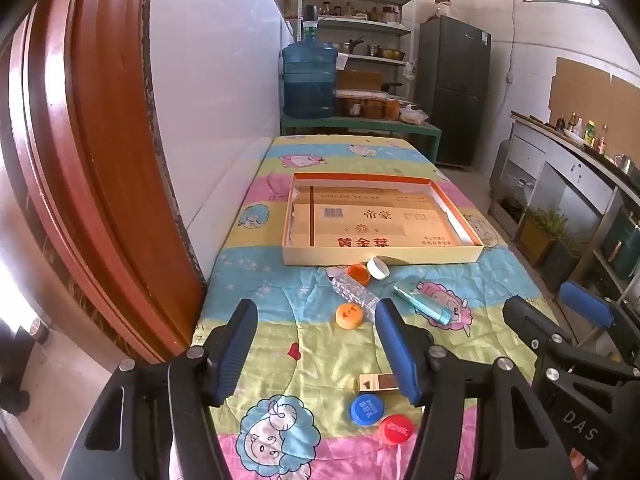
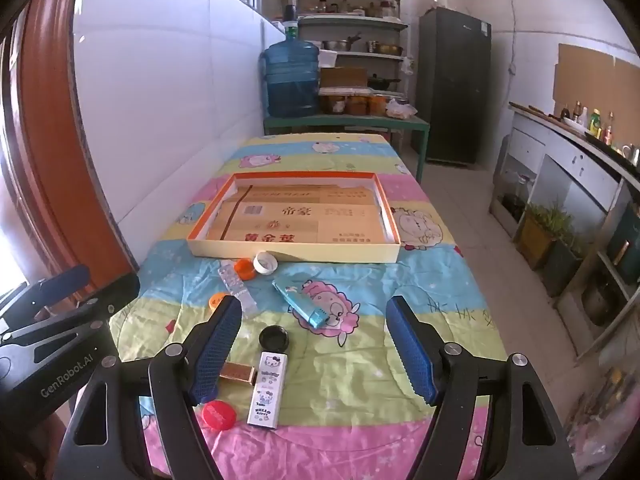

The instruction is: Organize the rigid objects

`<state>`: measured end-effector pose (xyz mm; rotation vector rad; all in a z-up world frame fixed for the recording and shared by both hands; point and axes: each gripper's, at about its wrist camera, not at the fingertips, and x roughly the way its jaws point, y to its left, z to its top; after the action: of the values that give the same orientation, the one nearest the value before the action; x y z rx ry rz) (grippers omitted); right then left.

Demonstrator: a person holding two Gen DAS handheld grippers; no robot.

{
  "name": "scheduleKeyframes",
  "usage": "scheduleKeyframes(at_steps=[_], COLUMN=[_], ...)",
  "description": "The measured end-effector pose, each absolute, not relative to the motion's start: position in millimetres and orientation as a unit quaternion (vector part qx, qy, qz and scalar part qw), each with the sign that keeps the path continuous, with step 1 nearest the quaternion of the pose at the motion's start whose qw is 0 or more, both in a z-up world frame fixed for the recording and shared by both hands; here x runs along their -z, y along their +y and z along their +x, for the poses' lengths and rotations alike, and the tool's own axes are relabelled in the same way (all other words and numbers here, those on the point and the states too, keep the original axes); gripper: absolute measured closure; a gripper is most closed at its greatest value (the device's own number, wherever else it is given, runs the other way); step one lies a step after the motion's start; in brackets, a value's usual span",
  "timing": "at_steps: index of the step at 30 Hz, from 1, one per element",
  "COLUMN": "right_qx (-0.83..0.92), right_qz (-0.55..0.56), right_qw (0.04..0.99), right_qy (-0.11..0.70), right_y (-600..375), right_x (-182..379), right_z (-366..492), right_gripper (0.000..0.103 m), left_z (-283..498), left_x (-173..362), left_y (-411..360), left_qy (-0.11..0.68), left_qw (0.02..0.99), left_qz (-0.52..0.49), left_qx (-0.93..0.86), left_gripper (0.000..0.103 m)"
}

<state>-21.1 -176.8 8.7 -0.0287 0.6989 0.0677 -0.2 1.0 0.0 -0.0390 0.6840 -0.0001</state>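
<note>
A shallow cardboard tray [image 1: 380, 257] [image 2: 296, 253] with an orange inner rim lies mid-table. In front of it lie an orange cap [image 1: 359, 273], a white cap [image 1: 378, 268], a clear small bottle [image 1: 354, 292], an orange lid [image 1: 349, 315], a teal lighter [image 1: 422, 302] [image 2: 303, 303], a brown box [image 1: 378, 383], a blue cap [image 1: 367, 409] and a red cap [image 1: 395, 430] [image 2: 219, 415]. A Hello Kitty case [image 2: 267, 388] and a black cap [image 2: 274, 337] show in the right wrist view. My left gripper [image 1: 316, 320] and right gripper [image 2: 314, 316] are open and empty above these items.
The table has a colourful cartoon cloth [image 1: 320, 344] and stands against a white wall, with a red door frame [image 1: 80, 160] at left. A blue water jug [image 1: 309, 80], shelves and a fridge [image 1: 454, 88] stand beyond. A counter [image 2: 580, 168] runs along the right.
</note>
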Motion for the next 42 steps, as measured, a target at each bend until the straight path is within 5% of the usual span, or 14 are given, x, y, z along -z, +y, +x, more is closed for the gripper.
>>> scheduleKeyframes(at_steps=[42], right_qx=[-0.016], right_qz=[-0.005], right_qw=[0.941], right_qy=[0.339], right_y=[-177.1], right_x=[-7.6], right_z=[-24.5], right_gripper=[0.027], left_z=[-9.4], left_x=[-6.7], left_y=[-13.9], left_qy=[0.331], left_qw=[0.944], left_qz=[-0.002], left_qx=[-0.003], left_gripper=[0.041])
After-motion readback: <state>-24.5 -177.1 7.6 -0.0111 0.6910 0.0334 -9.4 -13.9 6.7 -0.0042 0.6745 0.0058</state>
